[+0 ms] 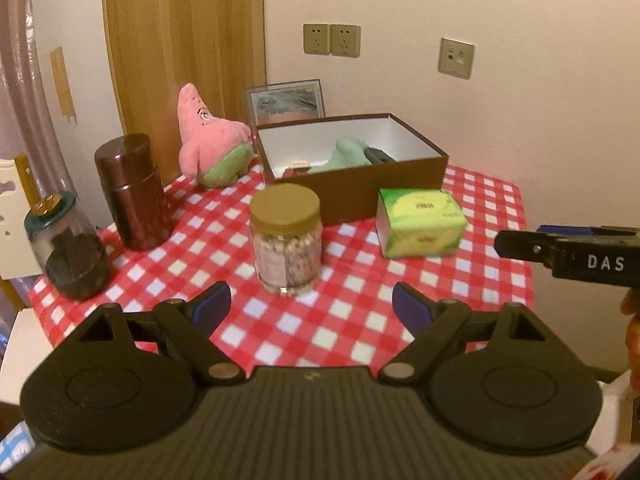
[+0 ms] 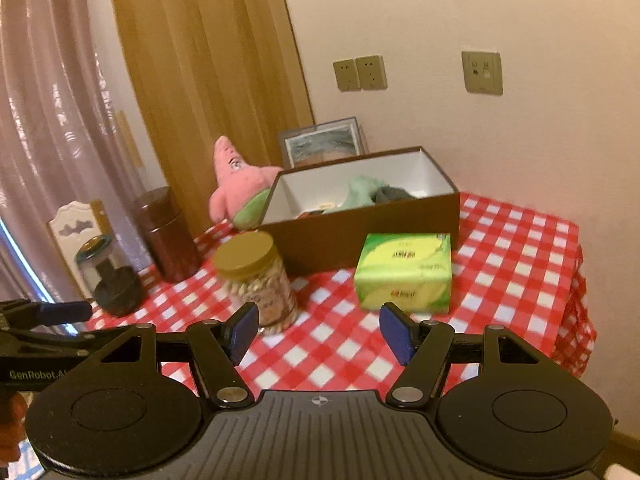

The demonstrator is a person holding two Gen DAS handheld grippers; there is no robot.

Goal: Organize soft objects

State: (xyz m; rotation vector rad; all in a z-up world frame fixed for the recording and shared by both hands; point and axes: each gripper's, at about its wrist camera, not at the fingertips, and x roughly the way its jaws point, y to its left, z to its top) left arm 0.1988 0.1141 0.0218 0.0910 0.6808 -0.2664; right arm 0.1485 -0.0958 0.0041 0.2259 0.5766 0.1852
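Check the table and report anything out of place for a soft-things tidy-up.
The pink plush sits outside the box, at its left end on the checked cloth, while a green soft item is already inside. Nothing looks spilled or damaged. Both grippers, left and right, are open and empty.

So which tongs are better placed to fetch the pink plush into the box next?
Probably left: the pink plush sits at the table's far left, beside the brown box, on the left tongs' side. Both tongs are open and empty; the right tongs face the green tissue pack.

Plush [image 1: 208, 140] left of box [image 1: 384, 180]; jar [image 1: 286, 240], tissue pack [image 1: 420, 224] in front.
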